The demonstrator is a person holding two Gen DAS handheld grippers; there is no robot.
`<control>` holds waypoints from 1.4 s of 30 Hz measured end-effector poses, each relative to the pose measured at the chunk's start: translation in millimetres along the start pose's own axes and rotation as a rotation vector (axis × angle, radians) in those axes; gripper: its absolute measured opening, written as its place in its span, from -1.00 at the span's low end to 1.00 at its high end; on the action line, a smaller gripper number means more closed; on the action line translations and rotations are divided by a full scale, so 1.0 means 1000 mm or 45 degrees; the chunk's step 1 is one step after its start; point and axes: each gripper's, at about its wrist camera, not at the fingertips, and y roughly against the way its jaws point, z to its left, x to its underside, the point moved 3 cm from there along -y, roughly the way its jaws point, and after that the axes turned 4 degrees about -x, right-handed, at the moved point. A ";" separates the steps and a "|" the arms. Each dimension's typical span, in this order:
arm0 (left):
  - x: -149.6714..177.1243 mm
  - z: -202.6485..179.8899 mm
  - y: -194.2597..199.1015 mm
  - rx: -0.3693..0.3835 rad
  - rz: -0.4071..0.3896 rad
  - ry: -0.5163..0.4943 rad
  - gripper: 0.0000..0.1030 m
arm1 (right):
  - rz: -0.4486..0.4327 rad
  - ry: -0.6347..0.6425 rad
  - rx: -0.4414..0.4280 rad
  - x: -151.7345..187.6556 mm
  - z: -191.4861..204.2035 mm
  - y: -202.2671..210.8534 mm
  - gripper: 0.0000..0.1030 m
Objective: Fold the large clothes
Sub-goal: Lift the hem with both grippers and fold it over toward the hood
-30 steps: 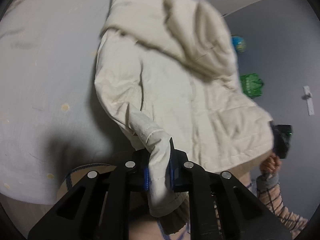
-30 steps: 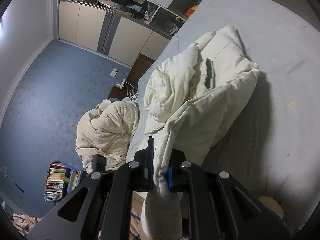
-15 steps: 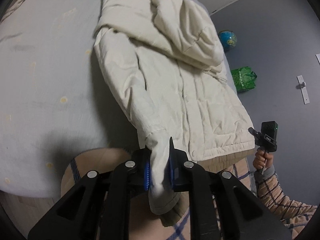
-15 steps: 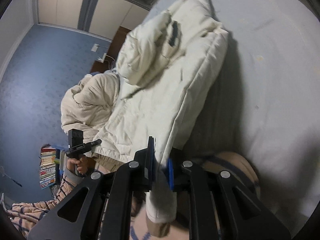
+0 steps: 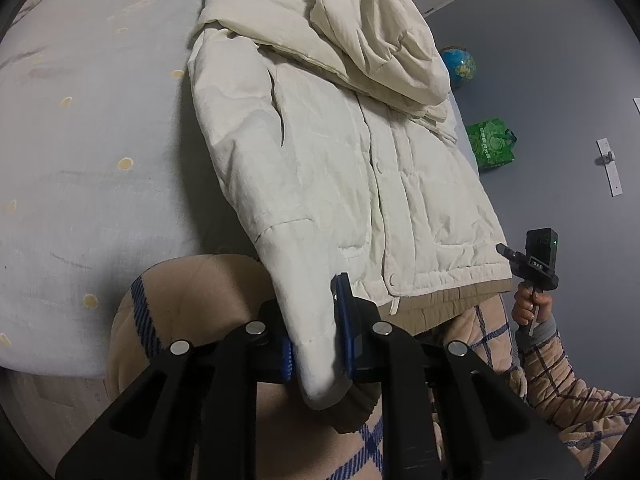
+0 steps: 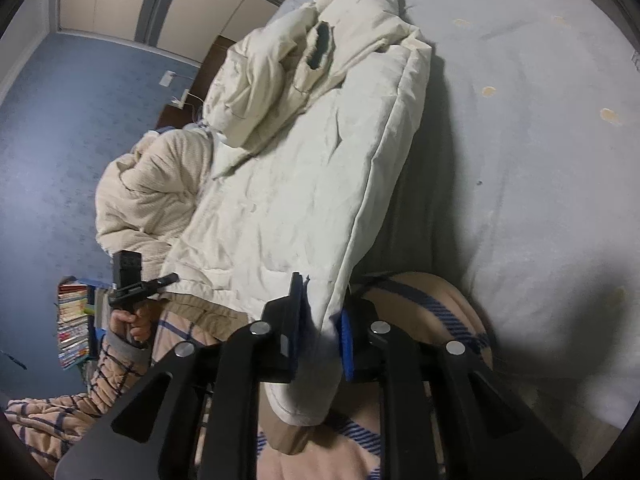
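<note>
We see a grey bed (image 5: 88, 184) filling the left, blue floor (image 6: 52, 128) at left, cream wardrobe doors (image 6: 116, 4) upper left, and stacked books (image 6: 72, 324) at lower left.

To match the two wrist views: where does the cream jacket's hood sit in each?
Left wrist: hood at top centre, far end of the jacket.
Right wrist: hood upper centre-left.
Shared landmark: grey bed sheet with yellow spots.

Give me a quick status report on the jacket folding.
Left tongs clamped on one sleeve cuff, right tongs opening around the other. Cream puffy hooded jacket spread flat on grey bedsheet. Nothing in the way.
</note>
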 end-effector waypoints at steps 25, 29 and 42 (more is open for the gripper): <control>-0.031 -0.031 0.043 0.154 -0.244 -0.086 -0.83 | -0.224 0.156 -0.295 -0.018 0.042 0.022 -0.75; -0.056 -0.037 0.063 0.179 -0.318 -0.100 -0.83 | -0.341 0.113 -0.418 -0.046 0.054 0.033 -0.75; -0.132 -0.043 0.111 0.217 -0.498 -0.111 -0.83 | -0.614 0.031 -0.616 -0.149 0.073 0.045 -0.75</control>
